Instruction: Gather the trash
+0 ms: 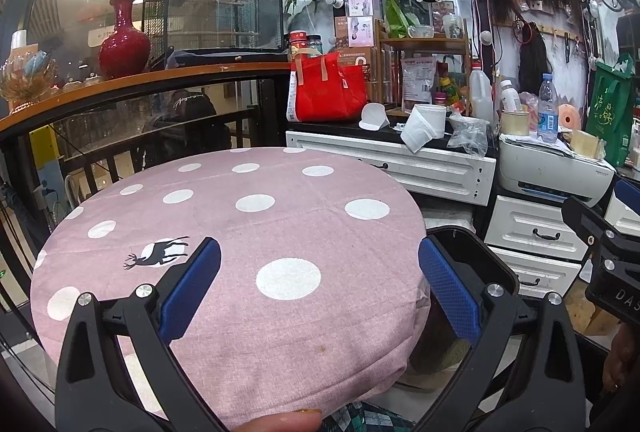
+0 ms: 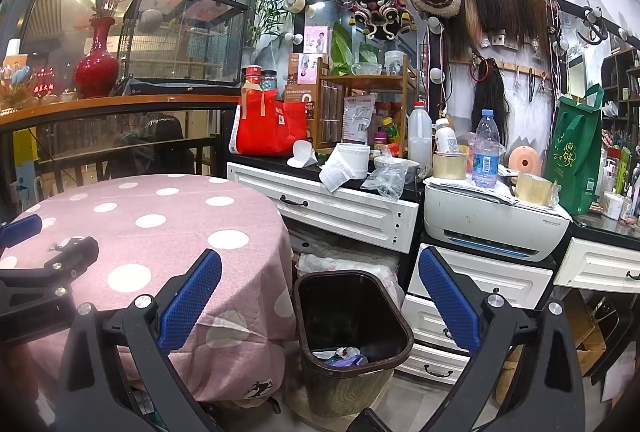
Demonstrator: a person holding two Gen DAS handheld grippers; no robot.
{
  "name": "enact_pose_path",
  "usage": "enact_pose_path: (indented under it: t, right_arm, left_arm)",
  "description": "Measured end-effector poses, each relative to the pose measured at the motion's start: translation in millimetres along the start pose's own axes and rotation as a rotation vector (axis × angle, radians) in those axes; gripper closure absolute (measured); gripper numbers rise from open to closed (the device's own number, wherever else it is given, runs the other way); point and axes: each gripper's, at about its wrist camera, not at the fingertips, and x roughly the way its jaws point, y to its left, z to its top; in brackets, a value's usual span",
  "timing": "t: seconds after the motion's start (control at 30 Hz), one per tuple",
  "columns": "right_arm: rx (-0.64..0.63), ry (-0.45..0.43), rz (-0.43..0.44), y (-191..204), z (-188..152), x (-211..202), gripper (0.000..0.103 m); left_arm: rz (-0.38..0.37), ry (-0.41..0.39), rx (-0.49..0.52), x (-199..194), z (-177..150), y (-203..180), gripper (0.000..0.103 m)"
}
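Observation:
My left gripper (image 1: pixel 318 252) hangs open over a round table (image 1: pixel 248 232) covered in a pink cloth with white dots, and nothing lies between its blue pads (image 1: pixel 192 292). No loose trash shows on the cloth. In the right wrist view my right gripper (image 2: pixel 319 260) is open and empty above a dark trash bin (image 2: pixel 384 312) that stands on the floor beside the table (image 2: pixel 160 232). White and purple wrappers (image 2: pixel 340 354) lie at the bin's bottom. The bin's rim (image 1: pixel 496 256) peeks out behind the left gripper's right finger.
A white drawer counter (image 2: pixel 340 208) behind the bin carries a red bag (image 2: pixel 268 128), a tissue roll (image 2: pixel 348 160), a crumpled plastic bag (image 2: pixel 384 176) and bottles. A printer (image 2: pixel 492 228) and green bag (image 2: pixel 576 152) stand to the right. A glass railing (image 1: pixel 120 120) backs the table.

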Motion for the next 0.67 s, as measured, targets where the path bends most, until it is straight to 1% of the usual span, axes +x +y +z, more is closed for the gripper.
enact_pose_path:
  t: [0.2, 0.3, 0.67]
  right_arm:
    - [0.0, 0.002, 0.0, 0.1, 0.5, 0.1, 0.006]
    - [-0.001, 0.002, -0.002, 0.5, 0.8, 0.0, 0.006]
    - [-0.001, 0.005, 0.0, 1.3, 1.1, -0.7, 0.006]
  left_arm:
    - [0.001, 0.012, -0.014, 1.5, -0.2, 1.5, 0.006]
    - [-0.017, 0.019, -0.026, 2.3, -0.4, 3.3, 0.006]
    - [-0.014, 0.026, -0.028, 4.1, -0.6, 4.0, 0.006]
